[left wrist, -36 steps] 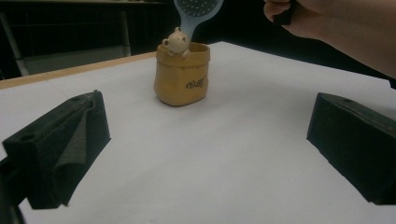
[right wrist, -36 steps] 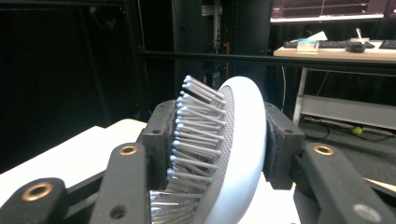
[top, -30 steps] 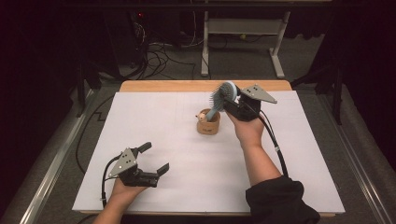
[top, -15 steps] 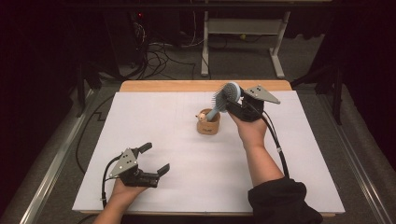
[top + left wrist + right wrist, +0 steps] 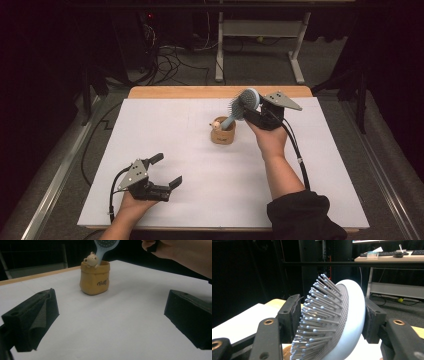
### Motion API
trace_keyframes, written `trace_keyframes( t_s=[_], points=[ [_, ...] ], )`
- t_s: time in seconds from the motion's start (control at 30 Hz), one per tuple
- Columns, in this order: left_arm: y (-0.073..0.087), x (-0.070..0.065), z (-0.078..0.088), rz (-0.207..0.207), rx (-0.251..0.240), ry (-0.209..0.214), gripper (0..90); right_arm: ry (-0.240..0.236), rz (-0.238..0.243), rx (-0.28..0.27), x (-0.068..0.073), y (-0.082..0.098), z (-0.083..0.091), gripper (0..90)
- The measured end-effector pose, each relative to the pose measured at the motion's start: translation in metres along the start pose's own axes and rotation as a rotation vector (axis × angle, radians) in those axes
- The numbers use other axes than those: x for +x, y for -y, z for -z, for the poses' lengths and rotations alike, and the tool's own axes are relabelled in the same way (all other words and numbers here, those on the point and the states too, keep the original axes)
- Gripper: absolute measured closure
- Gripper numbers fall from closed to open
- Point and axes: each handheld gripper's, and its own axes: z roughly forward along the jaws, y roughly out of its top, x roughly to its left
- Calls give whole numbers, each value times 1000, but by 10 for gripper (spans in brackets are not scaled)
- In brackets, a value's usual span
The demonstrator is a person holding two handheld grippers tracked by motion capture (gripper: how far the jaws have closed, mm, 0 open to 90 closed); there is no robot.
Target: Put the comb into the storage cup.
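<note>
The hairbrush (image 5: 244,104) stood handle-down in the small tan holder (image 5: 223,133) a little above the centre of the high view, its round head leaning up and to the right, just off the frame's middle. The right gripper (image 5: 251,111) flanked that head; its jaws had just been opening, and in the right gripper view the right pad still lay against the smooth white back of the brush (image 5: 342,322) while the left pad (image 5: 291,316) met only the bristle tips, so whether any clamping force remained could not be told. The step in hand looked like releasing the brush into the holder, and doing it well probably meant widening the jaws evenly until both pads stood clear, then drawing straight back, so the bristles would not snag and tip the light holder. Seen in the left gripper view, the holder (image 5: 95,278), with a small bear figure (image 5: 90,259) on its rim, sat upright on the white table (image 5: 160,130). The left gripper (image 5: 166,171) rested at the lower left of the high view, jaws spread wide and empty, well apart from the holder.
</note>
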Motion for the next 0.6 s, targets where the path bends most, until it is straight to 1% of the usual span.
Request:
trace_keyframes(
  t_s=[0.17, 0.6],
  points=[
    [0, 0, 0, 1, 3, -1, 4, 3, -9, 4, -1, 0, 0, 402],
    [1, 1, -1, 4, 9, 0, 5, 12, -15, 11, -4, 0, 2, 392]
  ],
)
